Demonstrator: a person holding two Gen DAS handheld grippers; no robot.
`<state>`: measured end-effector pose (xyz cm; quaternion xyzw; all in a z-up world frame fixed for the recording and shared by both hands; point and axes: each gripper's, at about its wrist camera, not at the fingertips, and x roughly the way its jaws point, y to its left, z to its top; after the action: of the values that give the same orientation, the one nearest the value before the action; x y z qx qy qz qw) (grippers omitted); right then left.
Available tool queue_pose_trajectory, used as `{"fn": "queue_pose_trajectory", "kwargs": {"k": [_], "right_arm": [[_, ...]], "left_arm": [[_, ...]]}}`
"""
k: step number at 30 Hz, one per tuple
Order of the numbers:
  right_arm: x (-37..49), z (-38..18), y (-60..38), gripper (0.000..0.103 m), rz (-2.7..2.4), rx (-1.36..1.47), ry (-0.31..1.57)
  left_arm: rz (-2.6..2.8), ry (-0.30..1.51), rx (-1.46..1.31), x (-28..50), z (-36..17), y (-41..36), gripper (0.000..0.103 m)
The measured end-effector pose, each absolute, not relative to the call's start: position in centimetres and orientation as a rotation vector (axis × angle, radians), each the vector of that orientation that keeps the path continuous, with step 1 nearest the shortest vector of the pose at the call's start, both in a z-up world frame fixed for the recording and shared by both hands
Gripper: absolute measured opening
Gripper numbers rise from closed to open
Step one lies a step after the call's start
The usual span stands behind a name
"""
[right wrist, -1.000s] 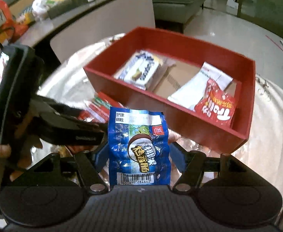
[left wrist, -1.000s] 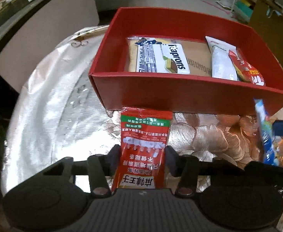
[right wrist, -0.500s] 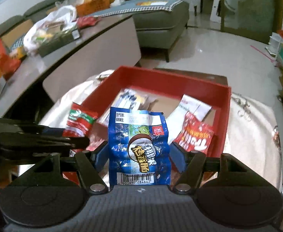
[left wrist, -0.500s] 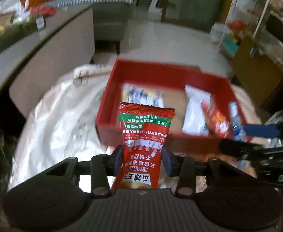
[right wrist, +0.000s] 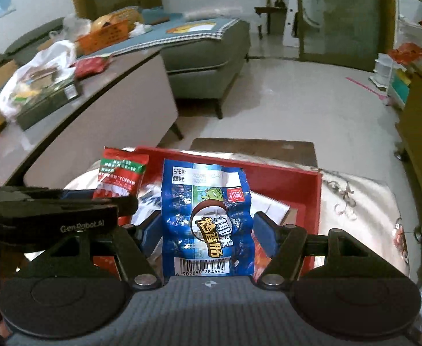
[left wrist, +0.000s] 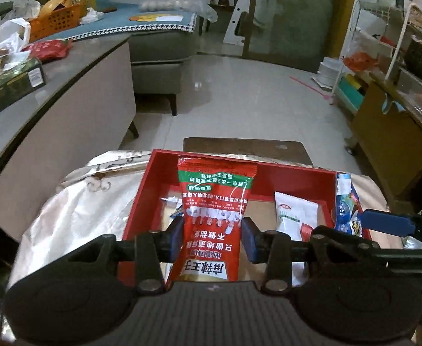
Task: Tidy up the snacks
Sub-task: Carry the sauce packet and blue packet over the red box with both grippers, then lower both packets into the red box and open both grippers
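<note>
My left gripper (left wrist: 213, 238) is shut on a red and green snack packet (left wrist: 215, 216) and holds it upright over the red box (left wrist: 141, 190). My right gripper (right wrist: 208, 230) is shut on a blue snack packet (right wrist: 208, 216), also held above the red box (right wrist: 312, 201). The blue packet shows at the right in the left wrist view (left wrist: 344, 201). The red packet shows at the left in the right wrist view (right wrist: 121, 173). A white packet (left wrist: 294, 213) lies inside the box; other snacks in it are mostly hidden.
The box sits on a round table with a shiny floral cloth (left wrist: 89, 201). A grey counter (left wrist: 52, 92) with bags and boxes runs on the left. A sofa (left wrist: 159, 46) stands behind, a wooden cabinet (left wrist: 390, 132) on the right.
Both grippers have risen with their packets from table level to above the box, and now sit side by side over it. The views tilted up toward the room.
</note>
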<state>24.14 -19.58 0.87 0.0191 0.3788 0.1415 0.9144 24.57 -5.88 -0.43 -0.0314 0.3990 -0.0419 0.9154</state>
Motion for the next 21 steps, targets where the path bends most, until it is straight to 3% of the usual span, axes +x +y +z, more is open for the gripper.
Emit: {"fn": "queue_pose_trajectory", "kwargs": {"k": [17, 21], "right_arm": [[26.8, -2.5, -20.6, 0.075, 0.215, 0.055, 0.876], [27.0, -2.7, -20.5, 0.077, 0.202, 0.051, 0.889]], "left_arm": [[-0.058, 0.882, 0.002, 26.2, -2.9, -7.1, 0.037], [-0.050, 0.872, 0.038, 25.9, -2.7, -7.4, 0.042]]}}
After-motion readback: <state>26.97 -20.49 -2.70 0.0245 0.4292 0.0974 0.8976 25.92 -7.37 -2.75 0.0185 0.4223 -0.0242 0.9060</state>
